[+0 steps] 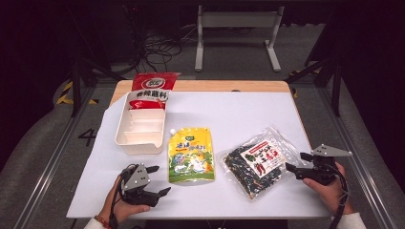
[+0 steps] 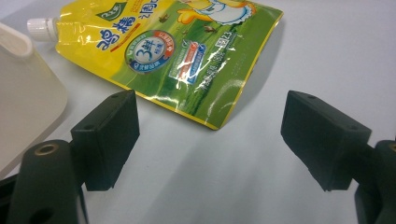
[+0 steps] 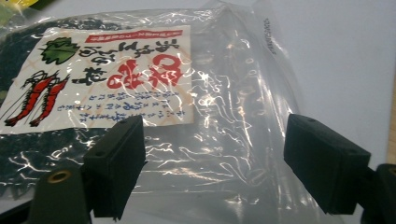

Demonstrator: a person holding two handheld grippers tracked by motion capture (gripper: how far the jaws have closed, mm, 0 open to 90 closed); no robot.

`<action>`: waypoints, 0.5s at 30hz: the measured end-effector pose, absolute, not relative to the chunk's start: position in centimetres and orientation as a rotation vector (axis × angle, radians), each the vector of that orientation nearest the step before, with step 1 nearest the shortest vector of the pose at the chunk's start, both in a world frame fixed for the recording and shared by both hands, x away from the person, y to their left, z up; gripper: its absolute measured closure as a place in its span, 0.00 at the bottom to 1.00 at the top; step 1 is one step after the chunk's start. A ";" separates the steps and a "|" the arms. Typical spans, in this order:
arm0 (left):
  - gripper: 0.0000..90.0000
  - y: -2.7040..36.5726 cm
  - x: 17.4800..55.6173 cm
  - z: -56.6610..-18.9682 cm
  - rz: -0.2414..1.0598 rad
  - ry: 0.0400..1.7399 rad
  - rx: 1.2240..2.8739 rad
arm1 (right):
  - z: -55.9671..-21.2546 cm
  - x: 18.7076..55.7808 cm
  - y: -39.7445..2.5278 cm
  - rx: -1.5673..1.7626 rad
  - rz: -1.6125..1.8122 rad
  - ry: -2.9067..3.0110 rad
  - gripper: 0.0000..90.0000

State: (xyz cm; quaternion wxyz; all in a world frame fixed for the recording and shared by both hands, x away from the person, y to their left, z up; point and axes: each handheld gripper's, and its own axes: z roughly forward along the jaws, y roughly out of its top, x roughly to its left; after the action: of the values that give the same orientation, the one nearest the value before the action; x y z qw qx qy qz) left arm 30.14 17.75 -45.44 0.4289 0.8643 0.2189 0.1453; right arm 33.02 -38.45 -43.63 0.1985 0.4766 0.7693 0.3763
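Observation:
A yellow-green spouted pouch [image 1: 190, 154] lies flat mid-table, and in the left gripper view the same pouch [image 2: 187, 51] sits just beyond the jaws. My left gripper [image 1: 159, 180] is open at the front left, beside the pouch's lower left corner, holding nothing. A clear bag of dark seaweed [image 1: 255, 162] with a white label lies to the right. My right gripper [image 1: 298, 161] is open at that bag's right edge. In the right gripper view the clear bag [image 3: 187, 93] spreads under and between the jaws, and the right gripper [image 3: 215, 154] is not closed on it.
A white divided tray [image 1: 139, 130] stands at the back left, with a red and white packet [image 1: 153, 89] resting at its far end. The tray's rounded corner [image 2: 23, 98] is close to my left jaw. A white sheet [image 1: 239, 114] covers the wooden table.

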 end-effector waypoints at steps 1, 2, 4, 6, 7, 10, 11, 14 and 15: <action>0.23 17.7 30.1 -45.4 0.363 0.545 2.160 | -43.7 33.1 -38.7 1.367 1.064 2.144 0.22; 0.23 17.7 30.1 -45.5 0.360 0.543 2.158 | -43.8 33.1 -38.9 1.384 1.062 2.136 0.22; 0.23 17.7 30.0 -45.4 0.363 0.541 2.160 | -43.9 33.2 -39.1 1.410 1.078 2.128 0.23; 0.23 17.6 30.0 -45.3 0.367 0.539 2.160 | -43.7 33.1 -39.3 1.423 1.080 2.121 0.20; 0.23 17.5 30.0 -45.3 0.371 0.536 2.162 | -43.7 33.1 -39.4 1.425 1.075 2.116 0.20; 0.22 17.2 30.2 -45.3 0.359 0.531 2.164 | -43.8 32.9 -40.0 1.460 1.054 2.083 0.19; 0.22 17.2 30.2 -45.3 0.359 0.531 2.164 | -43.9 32.9 -40.1 1.473 1.046 2.086 0.18; 0.22 16.5 30.6 -45.3 0.342 0.510 2.170 | -44.3 32.9 -40.6 1.528 1.060 2.101 0.18; 0.22 16.2 30.7 -45.3 0.335 0.502 2.177 | -44.5 32.9 -40.7 1.558 1.081 2.111 0.18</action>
State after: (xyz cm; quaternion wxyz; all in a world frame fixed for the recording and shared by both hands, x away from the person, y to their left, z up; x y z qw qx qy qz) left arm 30.67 16.25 -45.35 0.4271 0.8714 0.2009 0.1340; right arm 32.88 -40.75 -44.50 0.1516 0.5427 0.7353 0.3767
